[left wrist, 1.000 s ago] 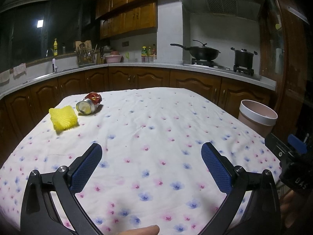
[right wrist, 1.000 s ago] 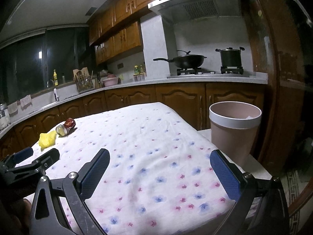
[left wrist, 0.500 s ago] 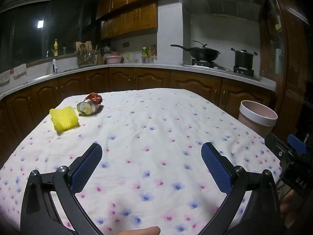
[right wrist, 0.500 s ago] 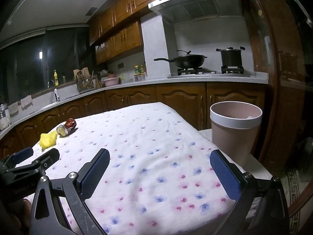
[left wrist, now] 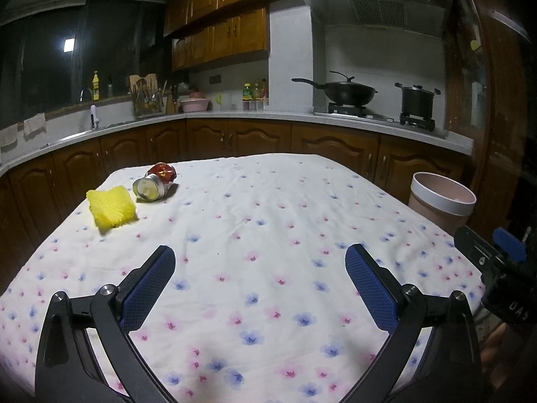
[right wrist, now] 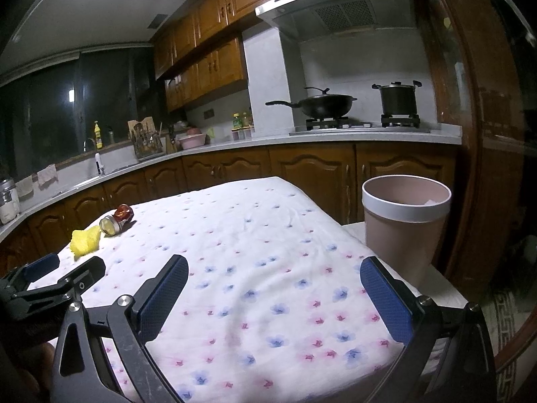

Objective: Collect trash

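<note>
Both grippers unmoved since earlier, left gripper (left wrist: 256,265) and right gripper (right wrist: 273,277) fingers spread wide, empty, yellow foam net (left wrist: 111,209), crushed cans (left wrist: 155,186) far left on floral-clothed surface (left wrist: 268,221), pink bin (right wrist: 404,225) right.

Each claw, left (left wrist: 260,280) and right (right wrist: 273,287), is built of black struts with silver screws and 2 blue textured pads (left wrist: 367,290).

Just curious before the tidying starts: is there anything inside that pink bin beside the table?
In the pink bin, something pale shows against the inner wall just below the far rim. The near wall hides the bottom, so what else it holds cannot be seen.
</note>
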`<state>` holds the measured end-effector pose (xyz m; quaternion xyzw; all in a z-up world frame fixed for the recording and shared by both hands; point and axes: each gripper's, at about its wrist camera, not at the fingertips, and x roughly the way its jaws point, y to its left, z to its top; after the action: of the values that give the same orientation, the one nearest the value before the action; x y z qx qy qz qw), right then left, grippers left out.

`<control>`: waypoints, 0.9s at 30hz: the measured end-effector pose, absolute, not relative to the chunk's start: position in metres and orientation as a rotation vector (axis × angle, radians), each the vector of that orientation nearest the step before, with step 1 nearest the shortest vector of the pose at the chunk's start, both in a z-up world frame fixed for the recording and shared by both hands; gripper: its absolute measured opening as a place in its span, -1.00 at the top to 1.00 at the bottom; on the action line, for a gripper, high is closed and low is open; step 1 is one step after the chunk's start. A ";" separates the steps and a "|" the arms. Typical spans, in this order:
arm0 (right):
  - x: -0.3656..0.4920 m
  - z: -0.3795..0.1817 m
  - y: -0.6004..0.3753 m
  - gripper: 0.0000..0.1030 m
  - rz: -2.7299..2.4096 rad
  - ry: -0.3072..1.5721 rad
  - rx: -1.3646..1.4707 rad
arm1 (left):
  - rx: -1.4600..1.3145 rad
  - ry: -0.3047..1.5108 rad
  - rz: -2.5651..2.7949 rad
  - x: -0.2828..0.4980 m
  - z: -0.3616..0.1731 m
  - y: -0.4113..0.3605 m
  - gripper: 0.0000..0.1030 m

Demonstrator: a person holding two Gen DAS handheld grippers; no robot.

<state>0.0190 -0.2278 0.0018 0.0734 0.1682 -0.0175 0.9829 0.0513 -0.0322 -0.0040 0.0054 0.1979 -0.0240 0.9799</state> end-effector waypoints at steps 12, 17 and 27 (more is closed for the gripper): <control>0.019 0.002 -0.226 -1.00 -0.037 0.336 0.143 | 0.003 0.405 -0.065 0.053 -0.003 -0.030 -1.00; 0.019 0.002 -0.225 -1.00 -0.035 0.335 0.144 | 0.003 0.405 -0.065 0.053 -0.003 -0.030 -1.00; 0.020 0.006 -0.215 -1.00 -0.028 0.329 0.144 | 0.003 0.406 -0.067 0.053 -0.003 -0.030 -1.00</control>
<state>0.0198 -0.2149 0.0063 0.0716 0.1636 -0.0138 0.9838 0.0535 -0.0300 -0.0031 0.0014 0.2014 -0.0332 0.9790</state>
